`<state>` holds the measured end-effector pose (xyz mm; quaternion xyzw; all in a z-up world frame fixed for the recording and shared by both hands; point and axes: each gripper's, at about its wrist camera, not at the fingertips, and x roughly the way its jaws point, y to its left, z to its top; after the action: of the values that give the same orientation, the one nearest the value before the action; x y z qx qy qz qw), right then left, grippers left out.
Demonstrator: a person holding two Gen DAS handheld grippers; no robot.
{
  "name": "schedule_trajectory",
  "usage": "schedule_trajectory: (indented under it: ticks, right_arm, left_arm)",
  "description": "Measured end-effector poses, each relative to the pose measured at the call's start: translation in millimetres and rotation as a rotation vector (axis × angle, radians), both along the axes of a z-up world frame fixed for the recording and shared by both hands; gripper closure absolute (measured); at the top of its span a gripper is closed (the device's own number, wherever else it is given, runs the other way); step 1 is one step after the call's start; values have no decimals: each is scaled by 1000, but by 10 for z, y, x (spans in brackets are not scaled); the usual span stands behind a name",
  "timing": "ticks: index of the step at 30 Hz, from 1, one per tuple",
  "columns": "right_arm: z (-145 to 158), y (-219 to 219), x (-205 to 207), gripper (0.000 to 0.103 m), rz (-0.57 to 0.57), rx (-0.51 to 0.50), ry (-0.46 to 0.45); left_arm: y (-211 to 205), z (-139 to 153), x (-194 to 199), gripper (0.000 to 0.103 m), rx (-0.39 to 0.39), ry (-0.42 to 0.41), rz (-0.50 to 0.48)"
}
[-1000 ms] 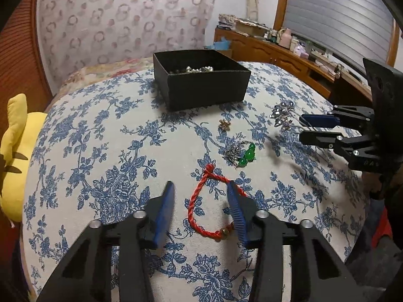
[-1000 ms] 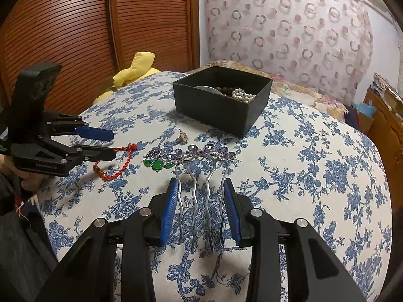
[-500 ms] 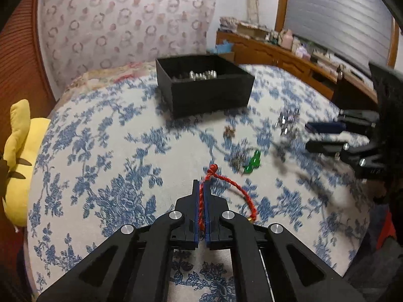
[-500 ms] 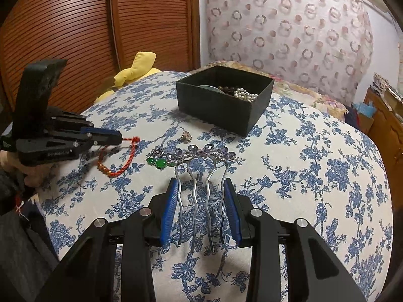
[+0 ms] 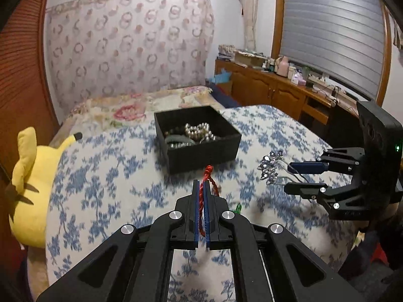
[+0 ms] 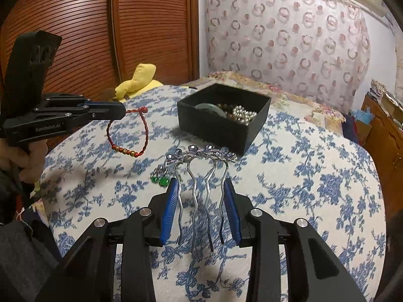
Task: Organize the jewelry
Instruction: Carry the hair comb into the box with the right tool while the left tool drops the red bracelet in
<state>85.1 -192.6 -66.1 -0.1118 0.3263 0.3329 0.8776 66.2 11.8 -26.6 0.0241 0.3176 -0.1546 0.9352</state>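
My left gripper [image 5: 200, 188] is shut on a red braided bracelet [image 5: 208, 176] and holds it in the air; in the right wrist view the left gripper [image 6: 122, 112] has the bracelet [image 6: 127, 136] hanging from it above the bed. My right gripper [image 6: 200, 188] grips the prongs of a silver hair comb [image 6: 201, 166] with purple stones, lifted off the cover; it also shows in the left wrist view [image 5: 297, 176] with the comb [image 5: 270, 167]. The black jewelry box [image 5: 199, 136] holds pearls and beads and stands beyond both grippers [image 6: 224, 115].
Green earrings [image 6: 160, 180] lie on the blue floral bed cover [image 6: 314, 188] left of the comb. A yellow plush toy [image 5: 30, 183] sits at the bed's left edge. A wooden cabinet [image 5: 272, 90] with clutter runs along the right wall.
My left gripper closed on the red bracelet and lifted it off the cover toward the box. My right gripper raised the hair comb off the cover.
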Motion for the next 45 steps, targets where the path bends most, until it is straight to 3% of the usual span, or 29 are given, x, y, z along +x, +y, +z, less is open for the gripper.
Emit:
schedule_trajectory:
  ticks: [17, 25, 45]
  right_arm:
    - [332, -23, 434, 64, -14, 59, -45]
    - [382, -7, 732, 64, -12, 61, -32]
    - [426, 228, 1284, 64, 10, 73, -22]
  left_arm:
    - [-40, 364, 434, 101, -59, -60, 9]
    - [-41, 448, 741, 101, -62, -41, 14]
    - [-17, 224, 1552, 101, -52, 49, 30]
